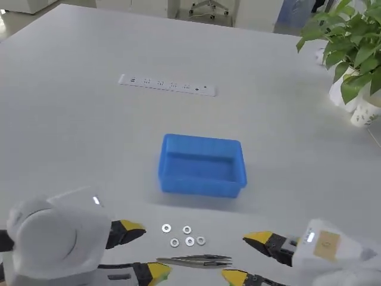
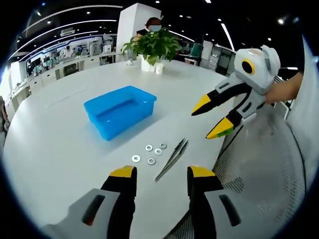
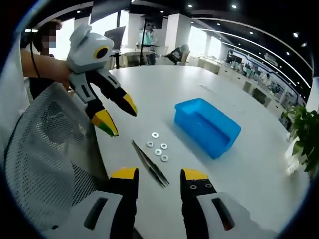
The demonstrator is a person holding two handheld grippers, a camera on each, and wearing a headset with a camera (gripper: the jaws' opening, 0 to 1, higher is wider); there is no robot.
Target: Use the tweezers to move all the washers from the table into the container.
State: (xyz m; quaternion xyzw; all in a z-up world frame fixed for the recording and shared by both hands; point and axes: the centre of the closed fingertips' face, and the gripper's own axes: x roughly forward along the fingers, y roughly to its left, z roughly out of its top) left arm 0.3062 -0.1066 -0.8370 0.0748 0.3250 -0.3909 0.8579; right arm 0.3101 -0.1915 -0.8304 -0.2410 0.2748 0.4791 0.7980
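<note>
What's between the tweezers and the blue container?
Five washers, clustered nearer the tweezers than the container, per the head view.

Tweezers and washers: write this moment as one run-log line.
tweezers: on table, ungrasped | washers: five on table | blue container: empty | left gripper: open | right gripper: open

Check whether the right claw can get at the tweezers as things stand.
Probably yes: the right claw is open, and the tweezers lie flat on the table ahead of its tips, washers to one side, nothing between.
</note>
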